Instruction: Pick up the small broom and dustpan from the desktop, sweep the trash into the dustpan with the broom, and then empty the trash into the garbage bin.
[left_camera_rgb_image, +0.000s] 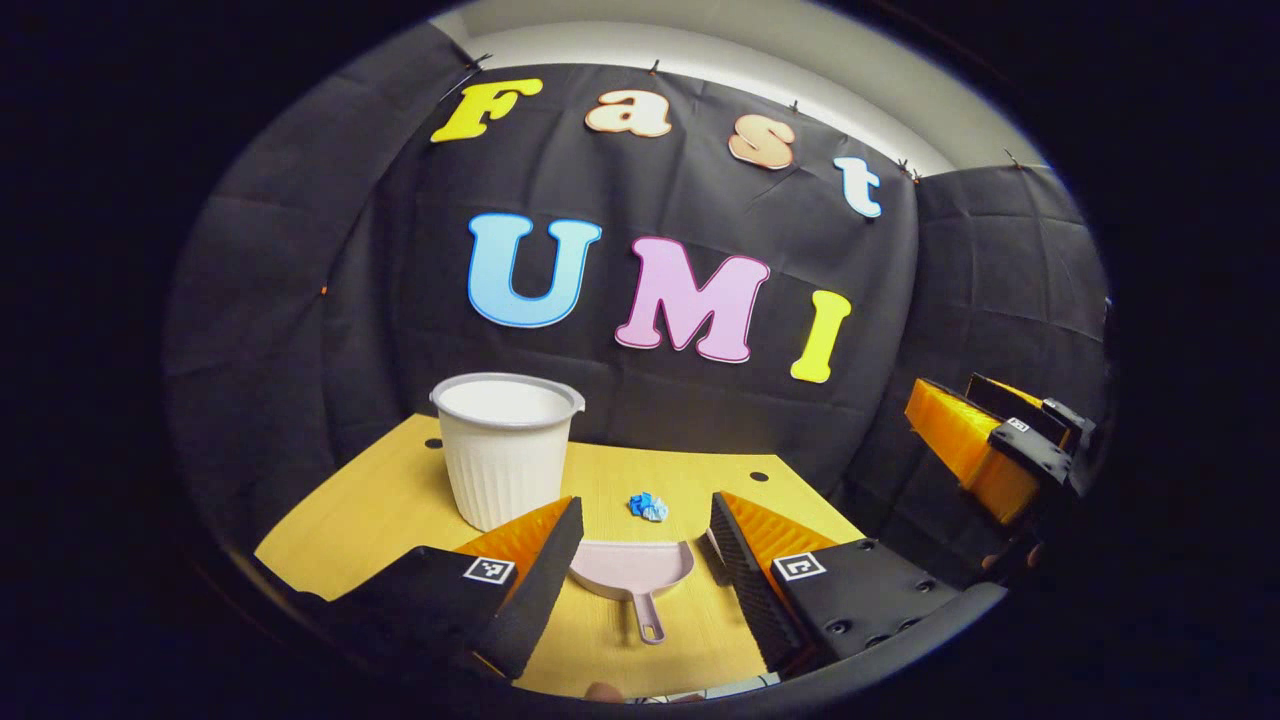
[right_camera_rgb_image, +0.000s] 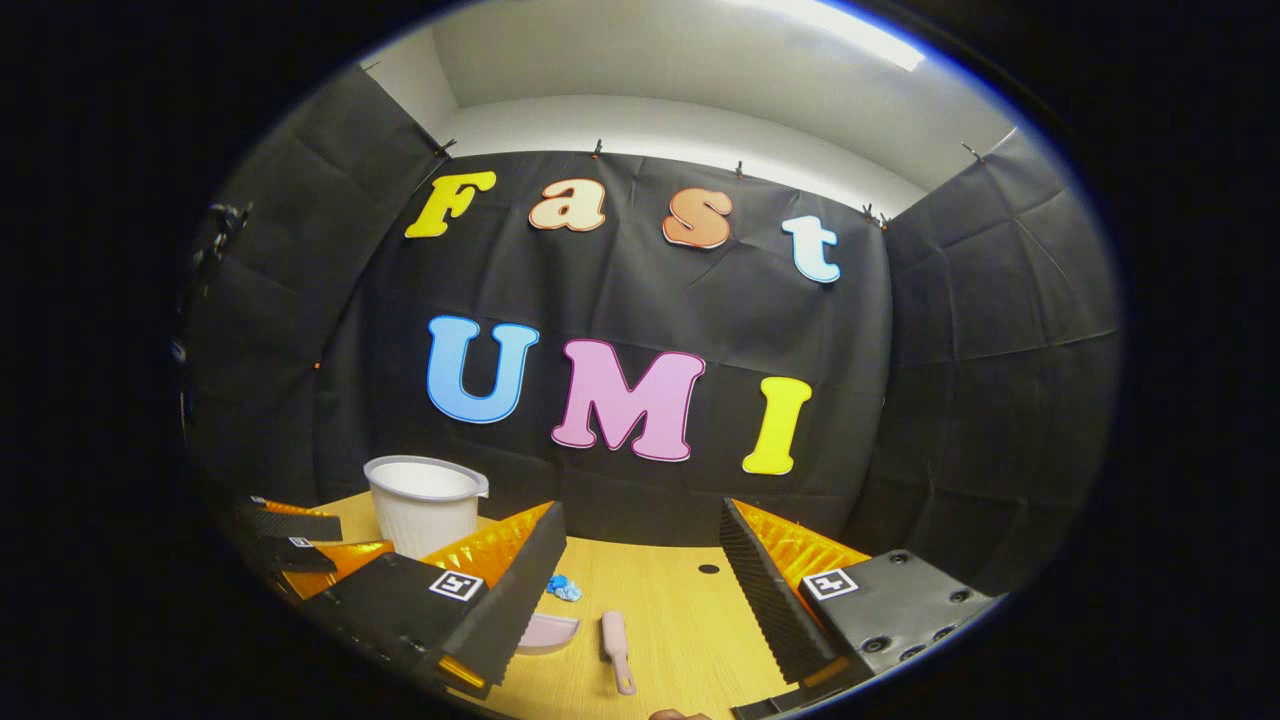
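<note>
Tongs in both your hands stand wide open and hold nothing. Your left tongs (left_camera_rgb_image: 640, 545) hover above the near edge of the wooden surface (left_camera_rgb_image: 350, 510), and between their two fingers you see the pink dustpan (left_camera_rgb_image: 632, 568) lying flat, its mouth turned away from you and its short handle pointing back toward you. Just beyond the dustpan's mouth sits the trash, a small crumpled blue scrap (left_camera_rgb_image: 648, 507), apart from the pan and not touching it. To the left of the scrap the white ribbed bin (left_camera_rgb_image: 507, 450) stands upright on the surface, its rim partly behind the left finger's tip. Far to the right in the left gripper view your right tongs (left_camera_rgb_image: 985, 440) hang in the air beside the surface, over the dark booth wall.

From the right gripper view, your right tongs (right_camera_rgb_image: 640, 590) look down at the same surface (right_camera_rgb_image: 680, 620). The small broom (right_camera_rgb_image: 616, 635) lies between the fingers, a slim pink piece with its handle toward you. Just left of it the dustpan (right_camera_rgb_image: 550, 632) peeks out, half hidden by the left finger. The blue scrap (right_camera_rgb_image: 564, 587) lies beyond the pan, near that same finger. The bin (right_camera_rgb_image: 425, 503) stands farther back on the left, and your left tongs (right_camera_rgb_image: 295, 545) show low at the left edge, just beside the bin.
</note>
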